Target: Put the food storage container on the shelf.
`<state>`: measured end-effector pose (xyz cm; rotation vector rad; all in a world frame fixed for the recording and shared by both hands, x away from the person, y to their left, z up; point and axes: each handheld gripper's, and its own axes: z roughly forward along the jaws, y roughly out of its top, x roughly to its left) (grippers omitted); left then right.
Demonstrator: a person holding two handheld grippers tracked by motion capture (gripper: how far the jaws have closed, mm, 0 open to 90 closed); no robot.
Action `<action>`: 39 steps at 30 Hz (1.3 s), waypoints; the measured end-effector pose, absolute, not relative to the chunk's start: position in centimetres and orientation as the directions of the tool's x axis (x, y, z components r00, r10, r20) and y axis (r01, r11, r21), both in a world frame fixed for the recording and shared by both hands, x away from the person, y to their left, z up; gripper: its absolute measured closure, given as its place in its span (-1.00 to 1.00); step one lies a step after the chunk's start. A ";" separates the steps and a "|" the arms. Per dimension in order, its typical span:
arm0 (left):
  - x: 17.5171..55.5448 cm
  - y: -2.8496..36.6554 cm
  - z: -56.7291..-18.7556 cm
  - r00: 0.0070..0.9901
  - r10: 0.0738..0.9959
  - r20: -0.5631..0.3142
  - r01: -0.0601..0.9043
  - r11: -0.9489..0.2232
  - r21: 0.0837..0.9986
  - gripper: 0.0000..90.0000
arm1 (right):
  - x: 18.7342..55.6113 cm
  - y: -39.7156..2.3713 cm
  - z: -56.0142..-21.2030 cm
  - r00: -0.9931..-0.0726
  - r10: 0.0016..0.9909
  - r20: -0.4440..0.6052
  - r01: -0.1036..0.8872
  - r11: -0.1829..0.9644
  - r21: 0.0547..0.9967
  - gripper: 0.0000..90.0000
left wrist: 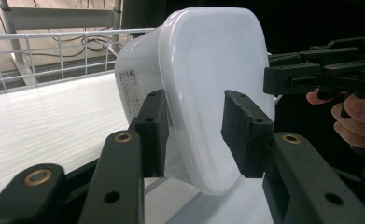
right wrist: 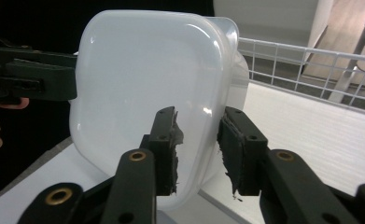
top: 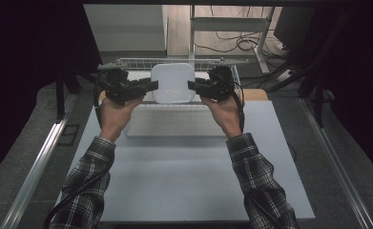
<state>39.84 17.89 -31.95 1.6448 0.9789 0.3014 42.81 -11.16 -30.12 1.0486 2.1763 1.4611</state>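
White lidded container [top: 172, 82] — left gripper [top: 151, 86] and right gripper [top: 193, 86] jaws part-open astride its rim; grip uncertain; could slip into wire basket [top: 141, 62].

White lidded plastic container [top: 172, 83] held up between two grippers

Rounded-square, translucent white, lid on, a printed label on one side wall; it sits between the left gripper [top: 151, 86] and right gripper [top: 191, 86], above the desk [top: 174, 176]
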 end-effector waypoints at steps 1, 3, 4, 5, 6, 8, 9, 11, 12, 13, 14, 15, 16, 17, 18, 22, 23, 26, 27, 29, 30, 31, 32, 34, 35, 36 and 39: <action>39.9 17.9 -32.0 0.622 0.728 -0.290 0.436 -0.014 0.900 0.35 | 42.9 -11.1 -30.1 -0.680 0.722 0.130 0.394 0.211 0.895 0.43; 40.1 17.9 -32.0 0.618 0.730 -0.293 0.442 -0.014 0.897 0.34 | 43.0 -11.1 -30.1 -0.680 0.721 0.132 0.395 0.209 0.895 0.42; 40.2 17.8 -32.1 0.617 0.732 -0.290 0.443 -0.018 0.896 0.33 | 43.1 -11.1 -30.1 -0.680 0.721 0.133 0.395 0.207 0.895 0.42; 40.2 17.8 -32.1 0.614 0.735 -0.288 0.445 -0.021 0.895 0.32 | 43.1 -11.0 -30.1 -0.679 0.722 0.135 0.397 0.206 0.894 0.40; 40.3 17.7 -32.1 0.612 0.738 -0.284 0.448 -0.027 0.894 0.31 | 43.2 -11.0 -30.1 -0.679 0.722 0.134 0.397 0.207 0.894 0.39; 40.5 17.5 -32.2 0.606 0.745 -0.279 0.452 -0.034 0.891 0.29 | 43.3 -11.0 -30.1 -0.675 0.725 0.134 0.399 0.207 0.893 0.36; 40.5 17.5 -32.2 0.606 0.745 -0.279 0.452 -0.034 0.891 0.29 | 43.3 -11.0 -30.1 -0.675 0.725 0.134 0.399 0.207 0.893 0.36; 40.8 17.4 -32.3 0.599 0.752 -0.276 0.461 -0.041 0.887 0.29 | 43.6 -10.9 -30.2 -0.673 0.727 0.138 0.404 0.205 0.891 0.32; 40.9 17.3 -32.4 0.597 0.755 -0.273 0.463 -0.046 0.885 0.30 | 43.6 -10.9 -30.2 -0.673 0.727 0.140 0.406 0.204 0.891 0.31; 40.9 17.3 -32.4 0.597 0.755 -0.273 0.463 -0.046 0.885 0.30 | 43.8 -10.9 -30.2 -0.671 0.727 0.144 0.410 0.202 0.890 0.31; 41.0 17.2 -32.5 0.594 0.758 -0.271 0.467 -0.050 0.883 0.30 | 43.8 -10.9 -30.2 -0.671 0.727 0.144 0.410 0.202 0.890 0.31; 41.2 17.2 -32.6 0.591 0.759 -0.272 0.471 -0.051 0.881 0.30 | 44.0 -10.9 -30.2 -0.671 0.726 0.150 0.413 0.198 0.889 0.29; 41.2 17.2 -32.6 0.591 0.759 -0.272 0.471 -0.051 0.881 0.30 | 44.0 -10.9 -30.2 -0.671 0.726 0.150 0.413 0.198 0.889 0.29; 41.2 17.2 -32.6 0.589 0.759 -0.278 0.474 -0.046 0.879 0.30 | 44.1 -10.9 -30.2 -0.670 0.727 0.151 0.414 0.196 0.889 0.29; 41.3 17.2 -32.6 0.590 0.759 -0.274 0.472 -0.049 0.880 0.30 | 44.2 -10.9 -30.2 -0.669 0.728 0.149 0.413 0.198 0.889 0.28; 41.6 17.1 -32.5 0.581 0.771 -0.261 0.476 -0.062 0.877 0.23 | 44.5 -10.8 -30.1 -0.665 0.734 0.138 0.408 0.203 0.890 0.22; 41.6 17.0 -32.5 0.572 0.779 -0.256 0.480 -0.065 0.875 0.18 | 44.6 -10.7 -30.1 -0.661 0.739 0.128 0.404 0.207 0.891 0.20; 41.9 16.8 -32.4 0.558 0.792 -0.248 0.476 -0.060 0.877 0.05 | 44.8 -10.6 -30.3 -0.652 0.751 0.103 0.402 0.227 0.887 0.17; 42.1 16.8 -32.3 0.549 0.798 -0.249 0.476 -0.054 0.878 -0.01 | 45.0 -10.6 -30.3 -0.646 0.756 0.106 0.404 0.221 0.888 0.13; 42.2 16.8 -32.3 0.545 0.801 -0.249 0.477 -0.052 0.877 -0.03 | 45.1 -10.6 -30.4 -0.643 0.758 0.111 0.407 0.215 0.888 0.12; 42.4 16.9 -32.3 0.542 0.801 -0.256 0.481 -0.045 0.876 -0.06 | 45.2 -10.7 -30.4 -0.641 0.760 0.111 0.407 0.213 0.888 0.11; 42.6 16.9 -32.3 0.537 0.803 -0.260 0.483 -0.040 0.875 -0.08 | 45.4 -10.7 -30.4 -0.640 0.760 0.114 0.405 0.207 0.890 0.11; 42.6 16.9 -32.3 0.537 0.803 -0.260 0.483 -0.040 0.875 -0.10 | 45.4 -10.7 -30.4 -0.640 0.760 0.114 0.405 0.207 0.890 0.11; 43.0 16.9 -32.2 0.527 0.809 -0.260 0.485 -0.036 0.874 -0.11 | 45.5 -10.7 -30.4 -0.634 0.765 0.115 0.407 0.204 0.890 0.10; 43.2 16.9 -32.1 0.525 0.812 -0.255 0.485 -0.040 0.873 -0.11 | 45.6 -10.6 -30.4 -0.634 0.765 0.114 0.406 0.203 0.891 0.10; 43.3 16.9 -32.1 0.523 0.815 -0.247 0.482 -0.044 0.875 -0.12 | 45.7 -10.6 -30.4 -0.632 0.767 0.112 0.403 0.203 0.892 0.10; 43.8 16.9 -32.0 0.509 0.822 -0.253 0.485 -0.031 0.874 -0.15 | 45.9 -10.6 -30.4 -0.623 0.773 0.120 0.410 0.192 0.892 0.10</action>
